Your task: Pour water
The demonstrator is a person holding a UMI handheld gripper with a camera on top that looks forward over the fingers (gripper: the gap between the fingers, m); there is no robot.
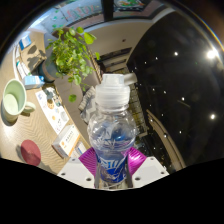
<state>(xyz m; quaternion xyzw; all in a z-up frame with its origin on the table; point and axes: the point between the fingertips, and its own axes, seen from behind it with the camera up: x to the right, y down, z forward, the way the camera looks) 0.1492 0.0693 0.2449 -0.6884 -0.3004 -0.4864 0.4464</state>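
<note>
Dark tabletop (175, 90) fills the right; a plant (70, 48) stands far left, a green cup (14, 98) left beside it. Near, the gripper (112, 165) clamps a capped water bottle (110, 130) between both pads. With the cap on, tilting pours nothing; a loose grip could let the bottle slip.

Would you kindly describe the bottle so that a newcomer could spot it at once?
Start at the leafy green plant, then come toward the gripper. Between its purple-padded fingers stands the bottle: clear plastic, white cap, blue label, unlike the green cup off to the side.
</note>
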